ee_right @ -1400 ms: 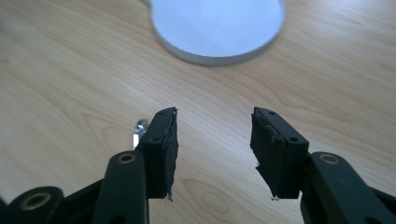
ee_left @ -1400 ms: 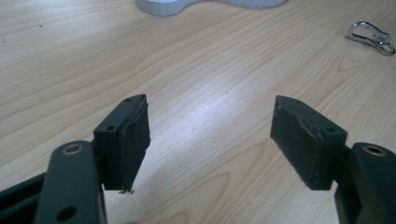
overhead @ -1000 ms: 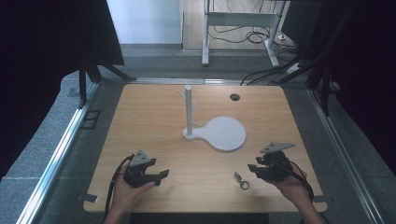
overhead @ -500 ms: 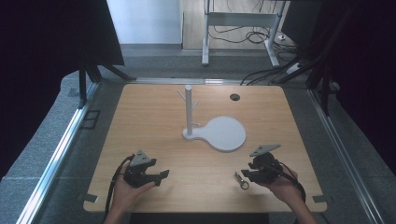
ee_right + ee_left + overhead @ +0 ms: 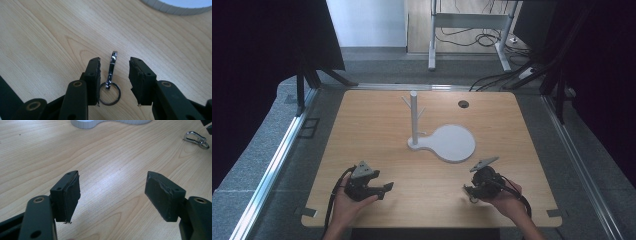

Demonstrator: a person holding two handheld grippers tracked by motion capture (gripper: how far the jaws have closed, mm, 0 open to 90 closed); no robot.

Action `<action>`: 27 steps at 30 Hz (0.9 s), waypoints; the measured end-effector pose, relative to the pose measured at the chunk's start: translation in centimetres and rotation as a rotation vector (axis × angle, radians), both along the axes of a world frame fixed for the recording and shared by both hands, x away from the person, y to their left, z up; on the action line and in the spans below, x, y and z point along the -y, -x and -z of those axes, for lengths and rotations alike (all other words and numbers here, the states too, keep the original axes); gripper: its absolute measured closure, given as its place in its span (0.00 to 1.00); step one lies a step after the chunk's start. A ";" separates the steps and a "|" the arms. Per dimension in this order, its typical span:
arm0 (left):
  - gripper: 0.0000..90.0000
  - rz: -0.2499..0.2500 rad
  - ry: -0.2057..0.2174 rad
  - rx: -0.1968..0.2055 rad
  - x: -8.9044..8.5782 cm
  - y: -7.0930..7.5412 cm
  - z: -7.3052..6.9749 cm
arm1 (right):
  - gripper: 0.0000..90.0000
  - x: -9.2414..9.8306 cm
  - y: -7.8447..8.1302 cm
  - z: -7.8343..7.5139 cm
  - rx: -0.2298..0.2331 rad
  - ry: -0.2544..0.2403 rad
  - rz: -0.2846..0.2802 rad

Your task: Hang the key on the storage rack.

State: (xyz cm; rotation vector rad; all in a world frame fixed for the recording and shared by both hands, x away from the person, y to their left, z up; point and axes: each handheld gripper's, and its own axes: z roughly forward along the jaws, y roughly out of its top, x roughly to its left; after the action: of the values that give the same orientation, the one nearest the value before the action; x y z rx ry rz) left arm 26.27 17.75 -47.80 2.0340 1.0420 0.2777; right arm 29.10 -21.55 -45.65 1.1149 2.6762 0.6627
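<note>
Only close-up: keyring (image 5: 110, 82) between jaws

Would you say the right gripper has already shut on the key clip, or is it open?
Open. The right gripper straddles the key clip, which lies flat on the table with gaps either side.

A light wooden table (image 5: 377, 130) with visible grain carries the scene. Near its middle stands a white stand (image 5: 443, 141), a flat paddle-shaped base with an upright post and short pegs at its left end. Beyond the stand, toward the far edge, a small dark round hole (image 5: 463, 104) sits in the tabletop. On the near side of the stand, toward the table's right front, a metal clip with a key ring (image 5: 110, 80) lies flat on the wood, well apart from the base.
</note>
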 end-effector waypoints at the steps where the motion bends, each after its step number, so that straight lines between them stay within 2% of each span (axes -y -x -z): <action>1: 0.32 0.000 0.000 0.000 0.0 0.0 0.0 | 0.69 0.0 0.0 0.1 -0.006 0.004 -0.002; 11: 0.32 0.007 -0.006 -0.004 0.1 0.0 0.1 | 0.72 -0.4 -0.2 1.5 -0.036 0.033 -0.001; 27: 0.32 0.010 -0.008 -0.006 0.2 0.0 0.2 | 0.78 -0.9 -0.5 2.3 -0.048 0.062 0.004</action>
State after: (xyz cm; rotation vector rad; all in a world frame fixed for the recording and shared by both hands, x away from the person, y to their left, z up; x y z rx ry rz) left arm 26.28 17.51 -47.95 2.0479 1.0356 0.2712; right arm 29.65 -20.67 -47.92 1.1335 2.7137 0.5553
